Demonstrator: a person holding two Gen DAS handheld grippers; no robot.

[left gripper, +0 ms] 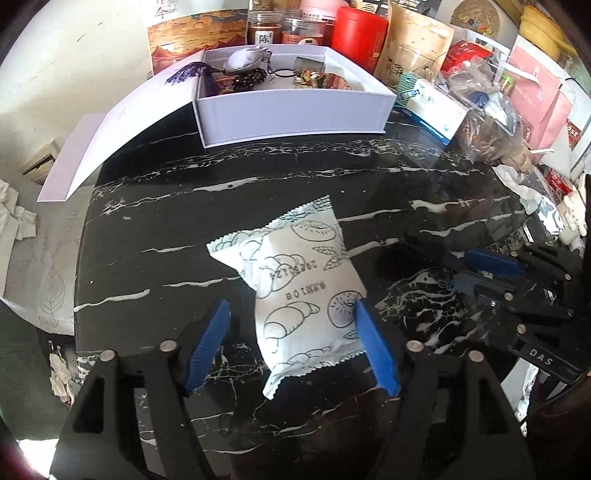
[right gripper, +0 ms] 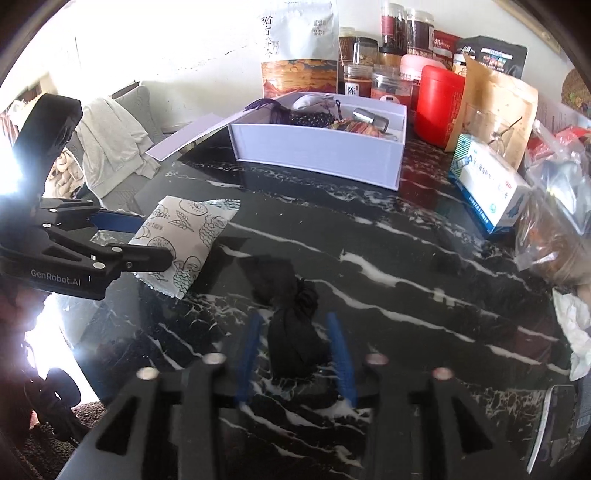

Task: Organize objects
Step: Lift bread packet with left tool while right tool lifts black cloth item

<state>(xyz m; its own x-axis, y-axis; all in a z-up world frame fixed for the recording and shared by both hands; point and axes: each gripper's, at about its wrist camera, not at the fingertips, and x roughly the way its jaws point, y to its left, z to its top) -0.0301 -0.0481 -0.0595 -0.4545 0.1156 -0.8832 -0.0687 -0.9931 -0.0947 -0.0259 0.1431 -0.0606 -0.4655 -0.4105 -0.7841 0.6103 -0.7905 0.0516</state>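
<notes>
We see the left tongs (left gripper: pixel 291 343) spread around a puffy white foil snack packet printed with bread drawings (left gripper: pixel 295 291), lying low centre on the glossy black white-veined marble surface (left gripper: pixel 258 177); one pad touches its edge, unclenched. Only the right-wrist view shows the right tongs (right gripper: pixel 295 354) released around a crumpled black fabric bundle (right gripper: pixel 291 321), and the white rigid cardboard box (right gripper: pixel 317 155) upper centre.

snack packet (left gripper: pixel 295 291): white, dark line drawings of bread
tabletop (left gripper: pixel 295 177): black marble, white veins
box (left gripper: pixel 291 110): white
canister (left gripper: pixel 356 35): red
</notes>
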